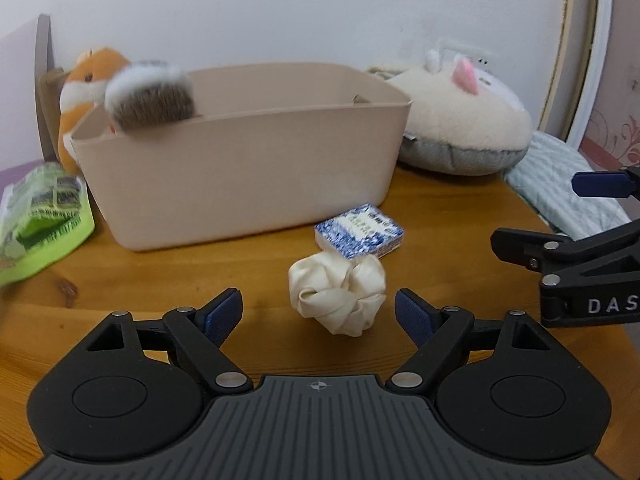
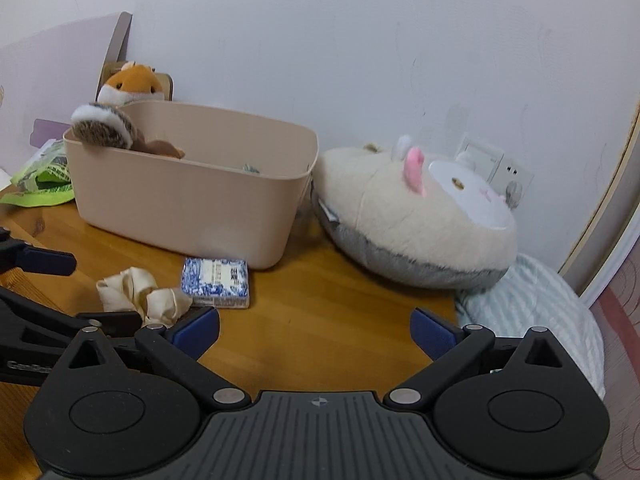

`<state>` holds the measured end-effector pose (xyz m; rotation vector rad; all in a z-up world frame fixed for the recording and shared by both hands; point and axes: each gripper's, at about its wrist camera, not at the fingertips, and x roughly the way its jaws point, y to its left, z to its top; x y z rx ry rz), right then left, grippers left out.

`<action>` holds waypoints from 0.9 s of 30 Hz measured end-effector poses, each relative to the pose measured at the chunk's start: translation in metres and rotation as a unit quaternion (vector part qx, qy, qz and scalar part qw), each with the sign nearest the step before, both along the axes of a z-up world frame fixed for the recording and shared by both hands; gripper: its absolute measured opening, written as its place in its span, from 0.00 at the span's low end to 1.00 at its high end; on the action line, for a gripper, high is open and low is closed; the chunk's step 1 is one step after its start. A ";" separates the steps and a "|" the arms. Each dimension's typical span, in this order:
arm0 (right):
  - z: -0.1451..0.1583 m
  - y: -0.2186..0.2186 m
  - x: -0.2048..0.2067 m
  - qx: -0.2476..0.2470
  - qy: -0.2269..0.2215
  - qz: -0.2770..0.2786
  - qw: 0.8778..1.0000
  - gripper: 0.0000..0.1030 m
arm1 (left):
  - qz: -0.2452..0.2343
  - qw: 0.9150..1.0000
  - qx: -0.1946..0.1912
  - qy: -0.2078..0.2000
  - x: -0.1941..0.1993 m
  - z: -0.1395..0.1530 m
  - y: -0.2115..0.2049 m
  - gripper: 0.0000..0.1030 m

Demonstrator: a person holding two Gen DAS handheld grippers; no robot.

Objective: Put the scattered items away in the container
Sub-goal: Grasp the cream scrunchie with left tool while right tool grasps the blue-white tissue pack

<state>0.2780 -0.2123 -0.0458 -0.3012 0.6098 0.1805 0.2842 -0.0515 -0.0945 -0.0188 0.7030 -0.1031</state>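
White wall backs a wooden tabletop (image 1: 168,280) where a beige bin (image 1: 248,176) stands against it. Some tidying looks done: a brown-and-white plush toy (image 1: 150,96) hangs over the bin's rim at about ten o'clock from the bin's middle, and in the right wrist view a small greenish thing, too hidden to name, shows deep inside.

Two small items lie outside. A cream scrunchie (image 1: 338,298) sits on the wood in front of the bin, and a blue-and-white patterned box (image 1: 359,236) lies at about one o'clock from it, touching or nearly so, just off the bin's front wall. A green packet (image 1: 40,220) rests at the bin's nine o'clock side; whether it counts as scattered I cannot say. The orange plush (image 1: 88,80) behind the bin, the large cream plush (image 1: 460,120) at the bin's three o'clock and the striped cloth (image 1: 560,184) beyond it look like fixtures, not clutter, though that is a guess.

The left claw (image 1: 318,312) stands wide with nothing pinched; the scrunchie lies just ahead, between the lines of its fingers. The right claw (image 2: 316,332) is spread wide and empty over bare wood, with the box at about eleven o'clock from it.

By my reading the job is partway: scrunchie and box remain, with the scrunchie seemingly the next pick.
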 end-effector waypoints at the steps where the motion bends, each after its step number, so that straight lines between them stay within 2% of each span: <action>1: -0.003 0.001 0.002 0.000 0.002 0.000 1.000 1.00 | 0.003 1.000 -0.001 0.002 0.003 -0.003 0.001 0.83; 15: -0.034 0.014 0.034 0.003 0.037 -0.001 0.999 1.00 | 0.067 0.998 0.001 0.012 0.033 -0.025 0.038 0.83; 19: -0.038 0.023 0.041 0.000 0.041 0.001 0.999 1.00 | 0.057 0.998 -0.013 0.009 0.036 -0.025 0.044 0.83; 22: -0.039 0.027 0.043 -0.008 0.037 -0.001 0.999 1.00 | 0.028 0.999 -0.017 -0.005 0.037 -0.021 0.040 0.83; 27: -0.042 0.024 0.047 -0.011 0.041 -0.008 0.999 1.00 | -0.008 1.000 0.001 -0.017 0.049 -0.017 0.023 0.83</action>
